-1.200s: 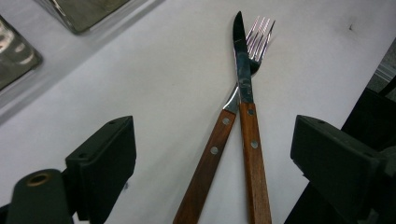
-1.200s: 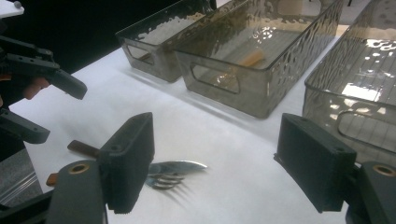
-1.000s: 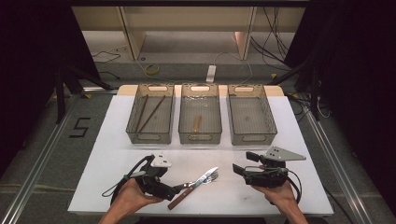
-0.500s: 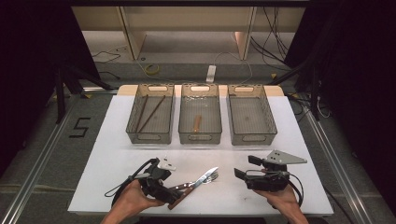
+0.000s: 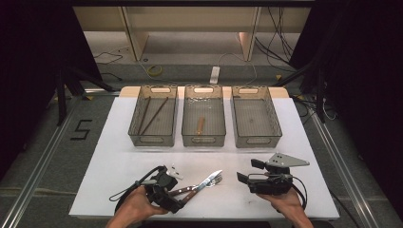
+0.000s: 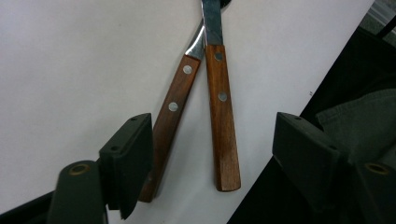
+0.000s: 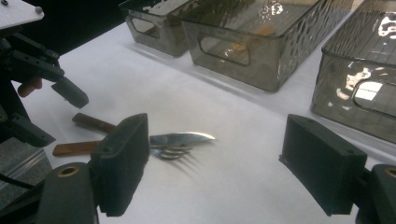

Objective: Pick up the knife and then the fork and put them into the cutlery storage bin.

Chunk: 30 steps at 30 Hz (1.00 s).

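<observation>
A knife [image 6: 222, 107] and a fork [image 6: 175, 100], both with wooden handles, lie side by side on the white table near its front edge. My left gripper [image 6: 215, 144] straddles the two handle ends. Its jaws have just been closing, but both handles still lie loose between them and only the left pad overlaps the fork's handle. In the high view the left gripper [image 5: 179, 197] sits at the handles, with the knife [image 5: 205, 182] and fork [image 5: 217, 179] pointing to the upper right. My right gripper [image 5: 248, 171] rests open to their right, nothing between its fingers. In the right gripper view the knife blade [image 7: 182, 138] and fork tines [image 7: 175, 154] lie ahead.
Three clear bins stand in a row at the back: the left bin [image 5: 153, 137] holds two dark sticks, the middle bin [image 5: 204, 138] a wooden-handled piece, and the right bin [image 5: 256, 138] stands beside them. The table's front edge [image 5: 214, 214] is close under both hands.
My left gripper has edged a little down and right onto the handle ends of the knife and fork. The right gripper has kept still.
</observation>
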Motion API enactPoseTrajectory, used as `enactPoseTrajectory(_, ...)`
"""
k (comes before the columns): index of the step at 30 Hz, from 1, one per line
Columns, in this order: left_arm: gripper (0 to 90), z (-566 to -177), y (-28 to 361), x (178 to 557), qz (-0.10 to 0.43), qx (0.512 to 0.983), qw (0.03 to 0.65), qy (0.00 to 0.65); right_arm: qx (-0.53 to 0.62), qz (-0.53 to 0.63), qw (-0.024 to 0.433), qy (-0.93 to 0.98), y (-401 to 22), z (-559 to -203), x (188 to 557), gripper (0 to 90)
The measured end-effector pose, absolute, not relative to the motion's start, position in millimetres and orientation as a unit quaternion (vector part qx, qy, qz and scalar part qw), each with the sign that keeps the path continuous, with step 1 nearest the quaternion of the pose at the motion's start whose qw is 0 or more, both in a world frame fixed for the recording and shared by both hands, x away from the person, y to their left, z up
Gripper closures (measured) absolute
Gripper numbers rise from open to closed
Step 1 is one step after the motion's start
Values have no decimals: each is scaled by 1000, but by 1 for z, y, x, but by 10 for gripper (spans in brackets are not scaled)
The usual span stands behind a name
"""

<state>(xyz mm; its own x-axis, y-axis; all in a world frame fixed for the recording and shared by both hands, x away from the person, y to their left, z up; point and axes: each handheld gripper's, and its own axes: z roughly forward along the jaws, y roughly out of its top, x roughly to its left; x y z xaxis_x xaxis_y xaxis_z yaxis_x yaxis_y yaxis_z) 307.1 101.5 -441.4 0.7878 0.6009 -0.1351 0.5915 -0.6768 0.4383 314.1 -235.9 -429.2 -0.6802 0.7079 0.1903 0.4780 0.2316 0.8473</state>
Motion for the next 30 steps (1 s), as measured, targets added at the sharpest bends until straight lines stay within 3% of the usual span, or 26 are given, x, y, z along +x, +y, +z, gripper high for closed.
enactPoseTrajectory(7,413,-447,94,305,-4,925,214,314,381,486,117,778,-233,-429,315,242)
enactPoseTrajectory(30,651,-463,71,305,24,942,168,291,377,489,113,779,-231,-429,314,250)
